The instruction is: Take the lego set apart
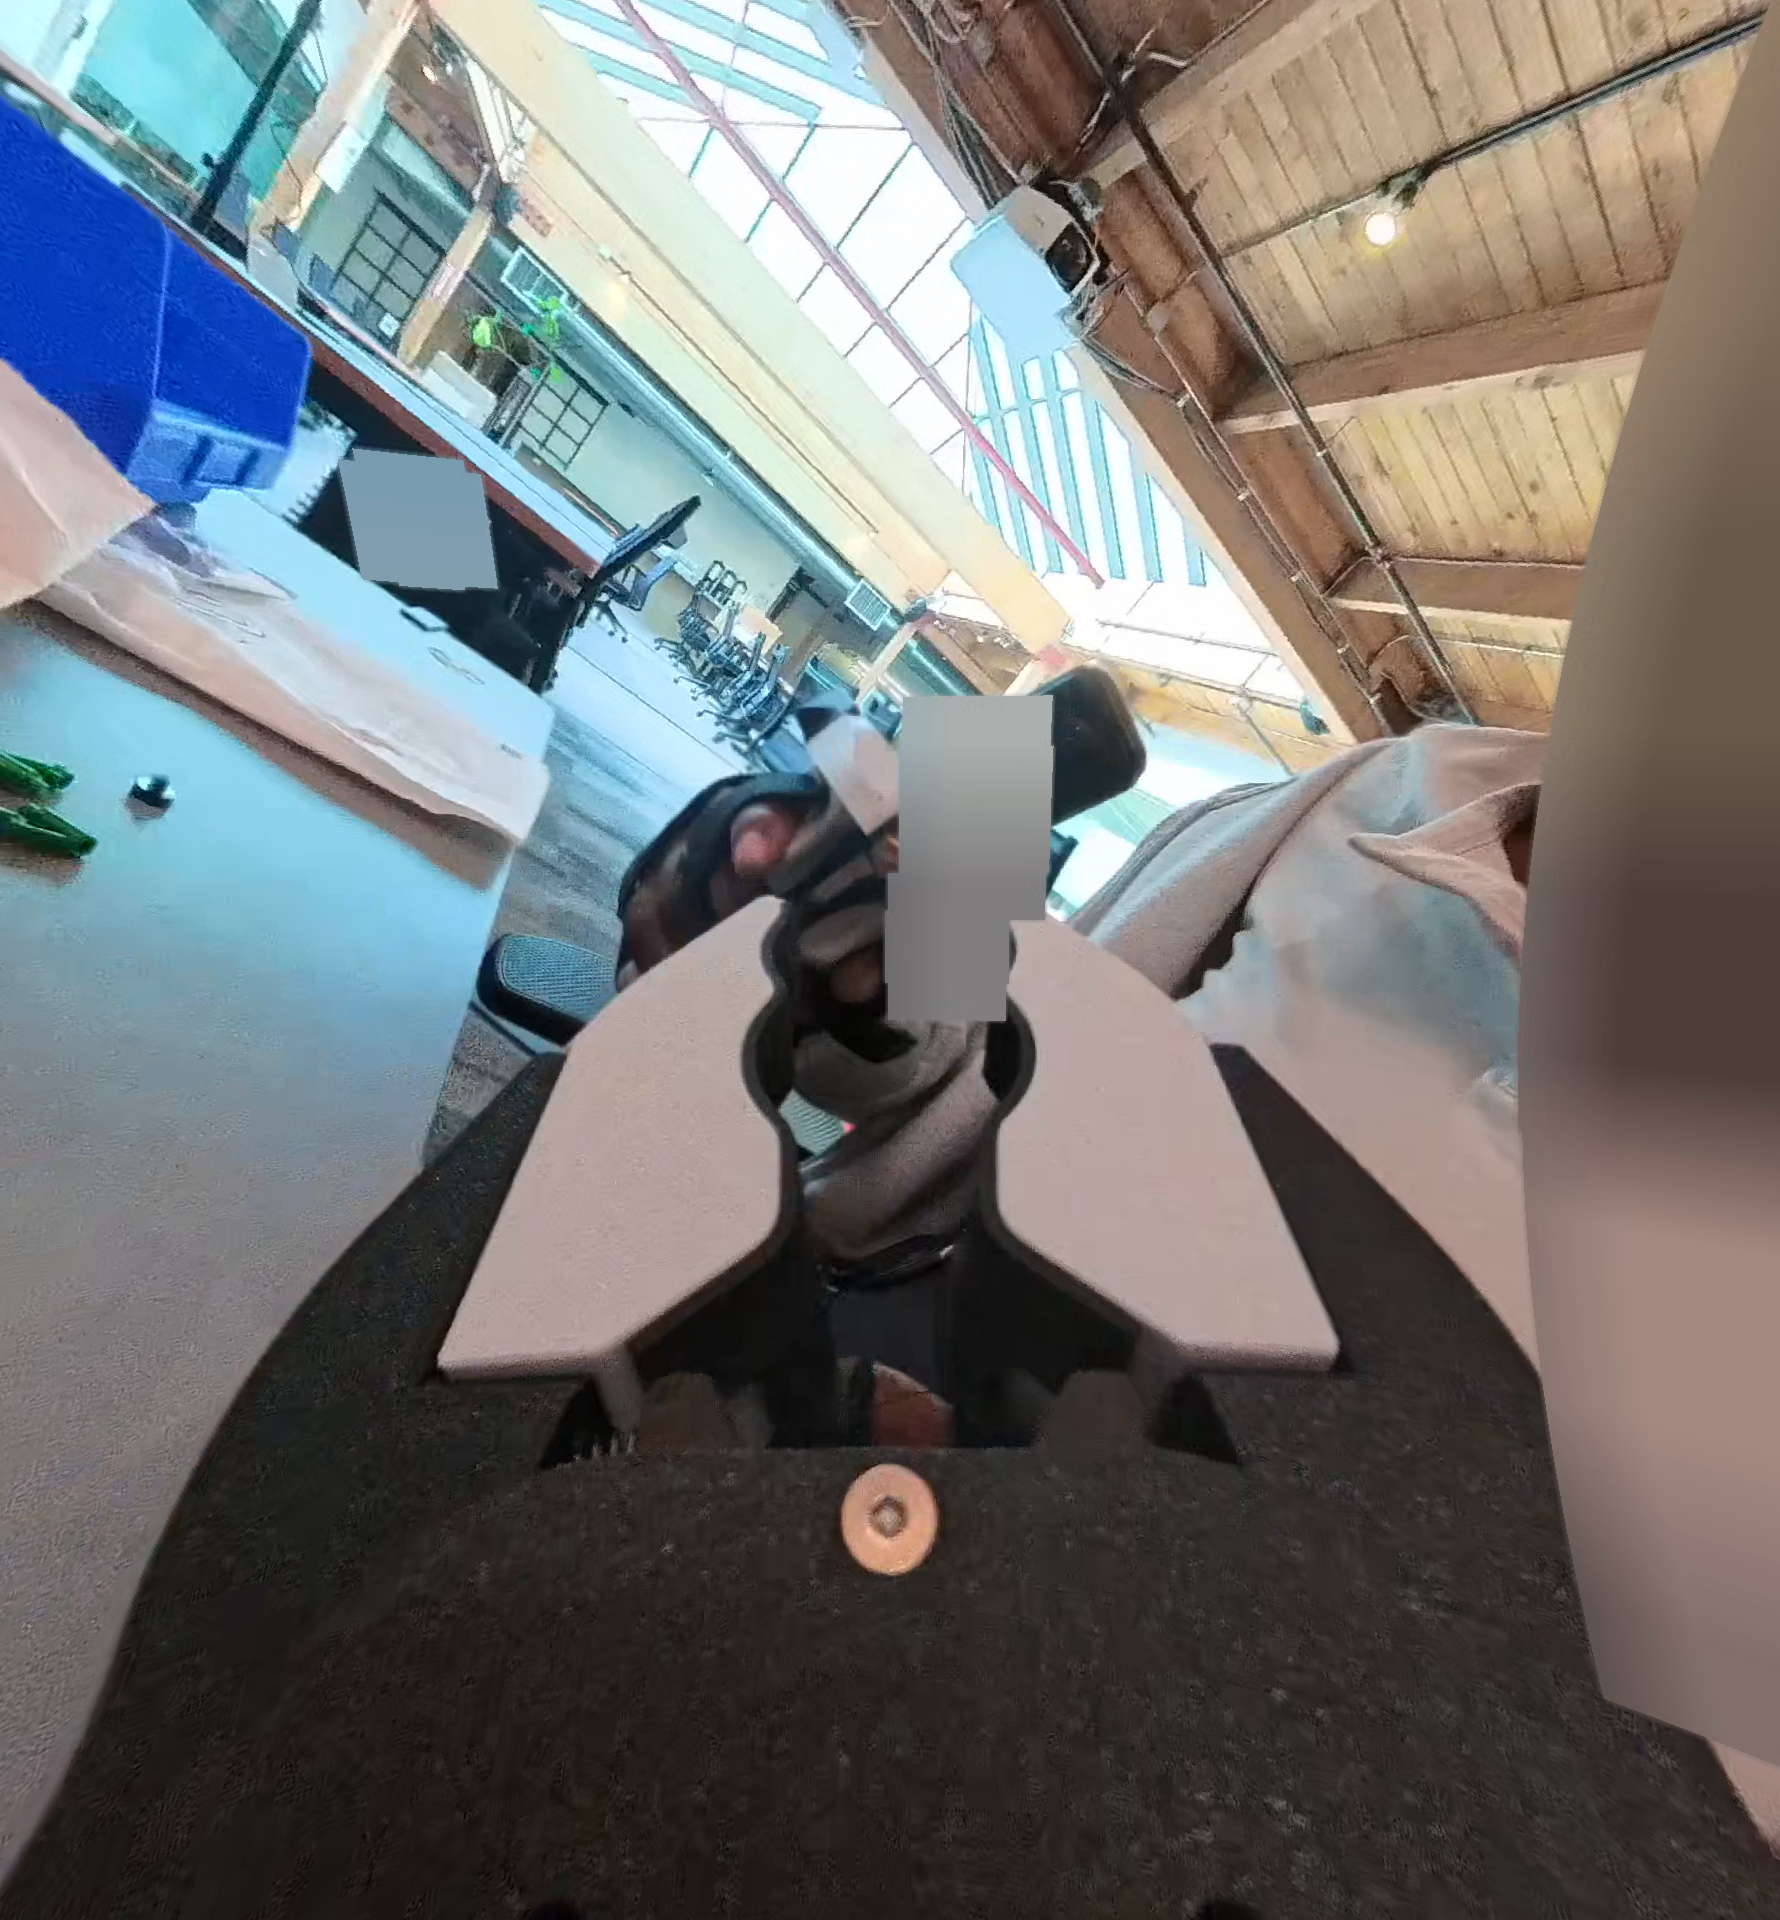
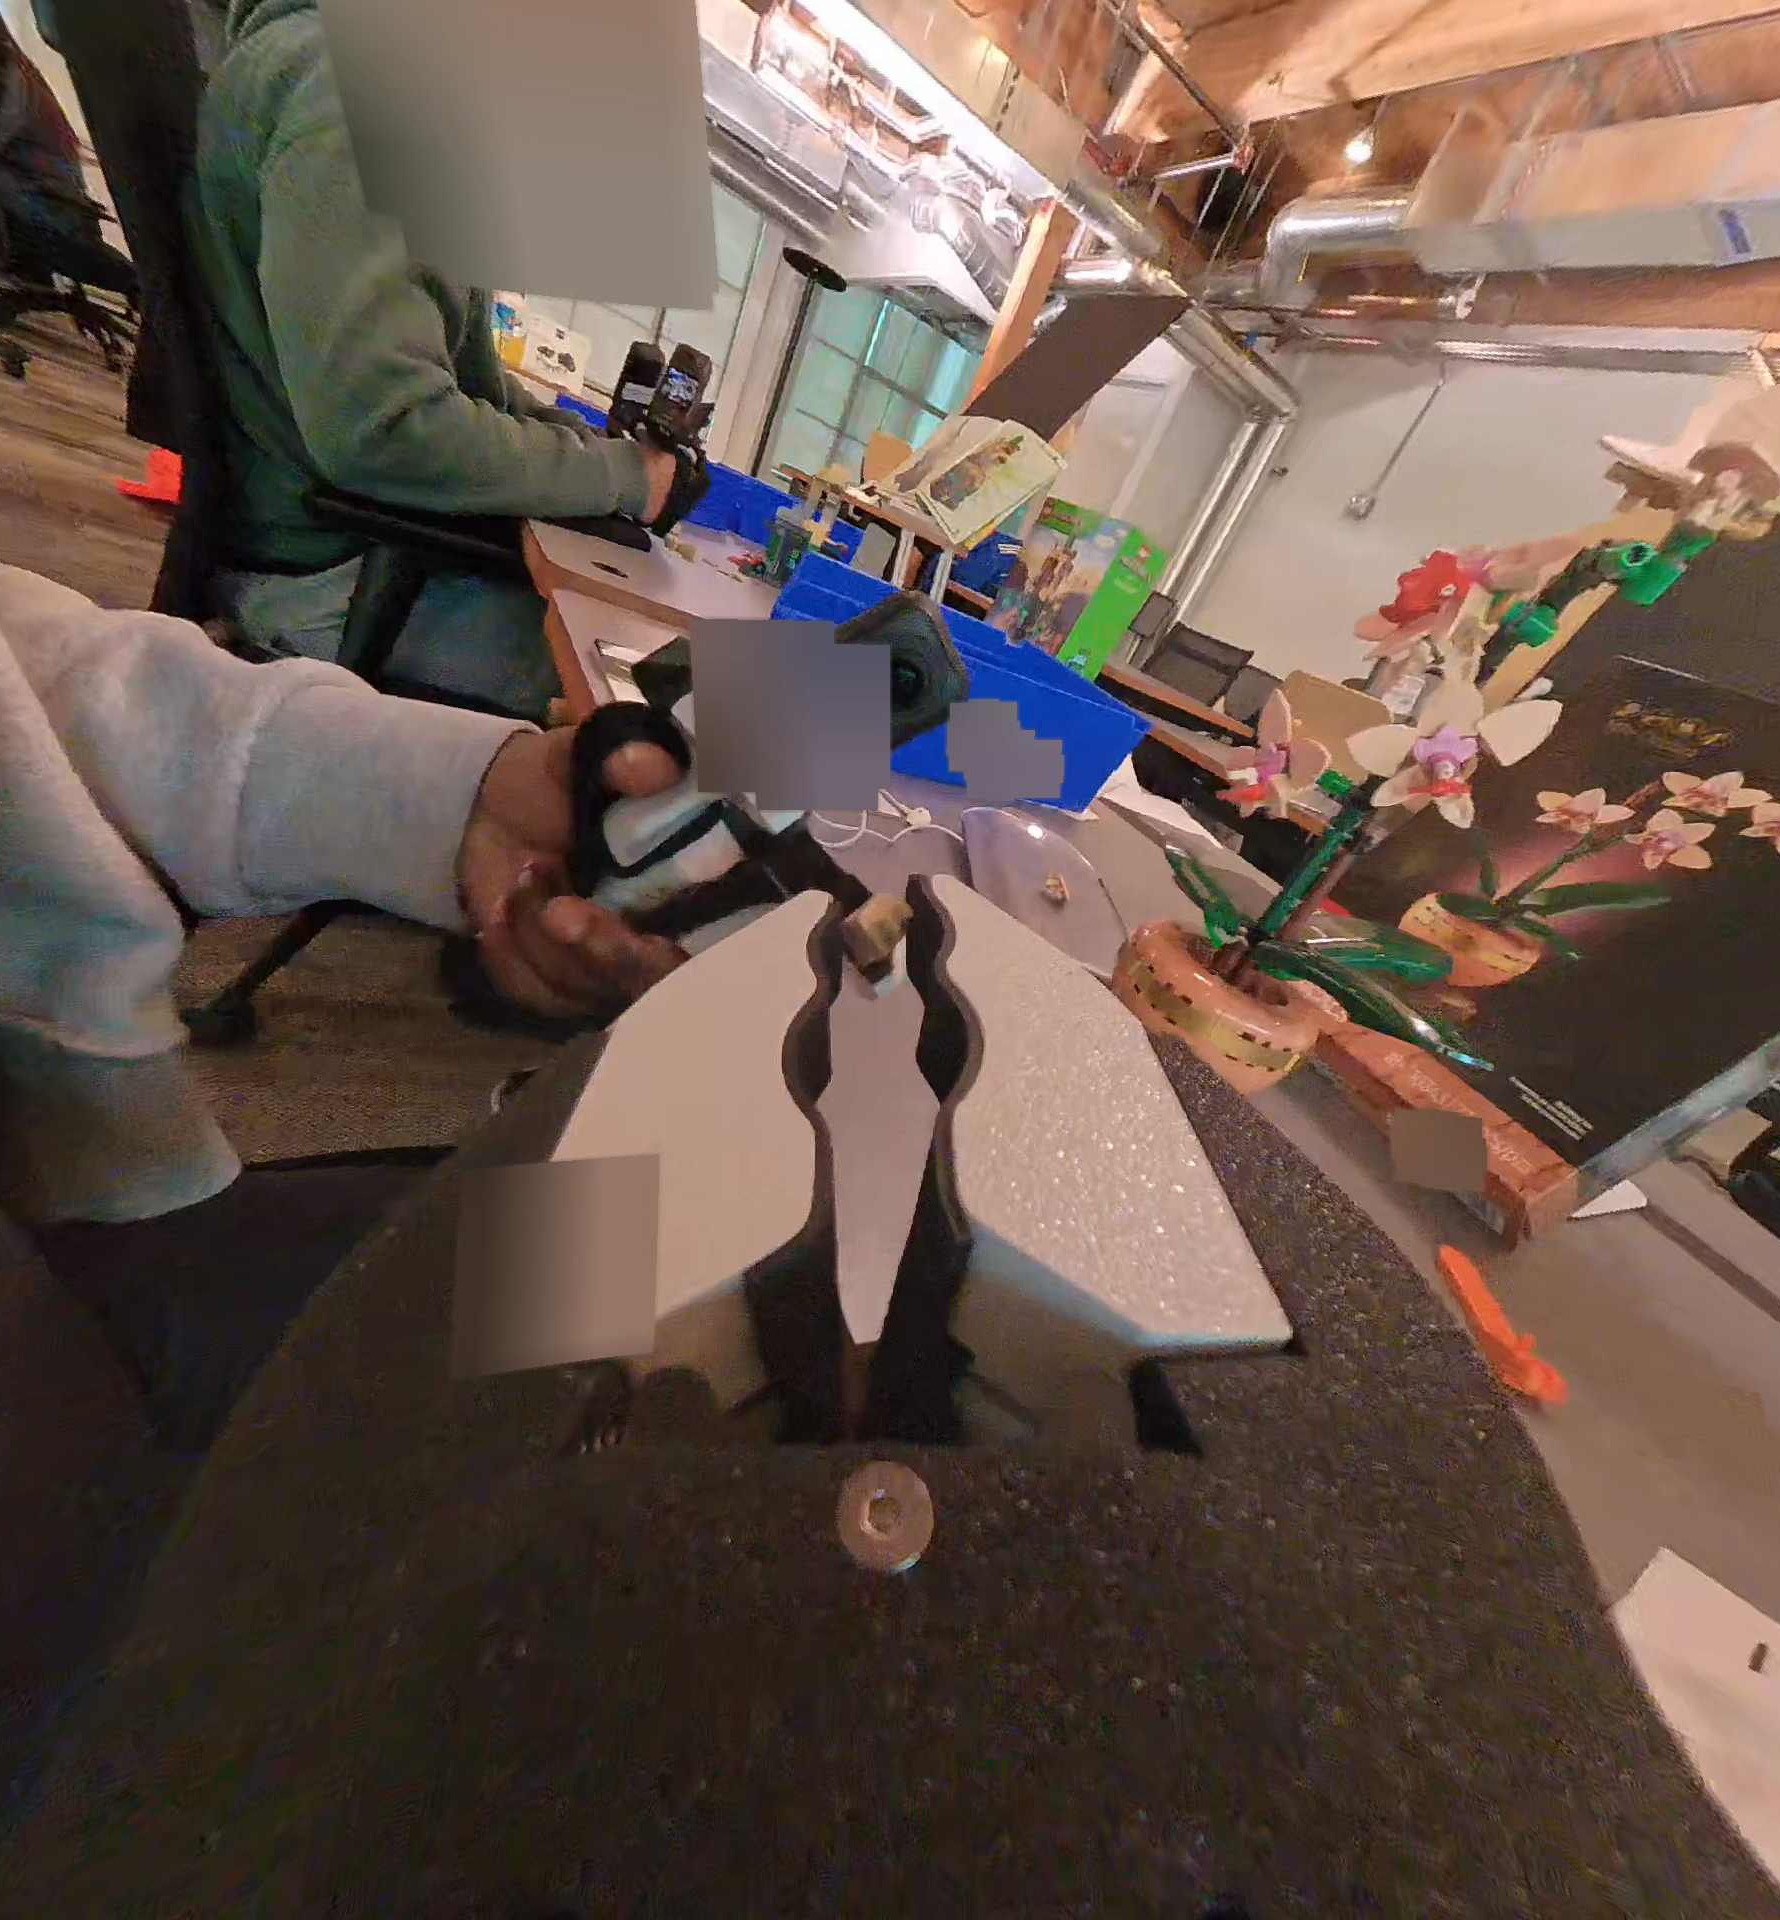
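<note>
The lego orchid, with pink and cream flowers on a green stem, stands in a tan pot on the table in the right wrist view, to the right of my right gripper. My right gripper is shut on a small tan lego piece pinched at its fingertips, off the table. My left gripper is open and empty and points at the right gripper. In the right wrist view a hand holds it just beyond the tan piece. Loose green pieces and a small black piece lie on the table.
The dark set box stands behind the orchid. An orange brick separator lies on the table at the right. A blue bin and brown paper sit at the far left. Another person in green sits at a neighbouring table. Both grippers' tips are close together, under 4 cm apart. Left tips and right tips are each some 20 centimeters from the lego orchid. The tan pot is about equally far from each gripper, around 20 centimeters.
</note>
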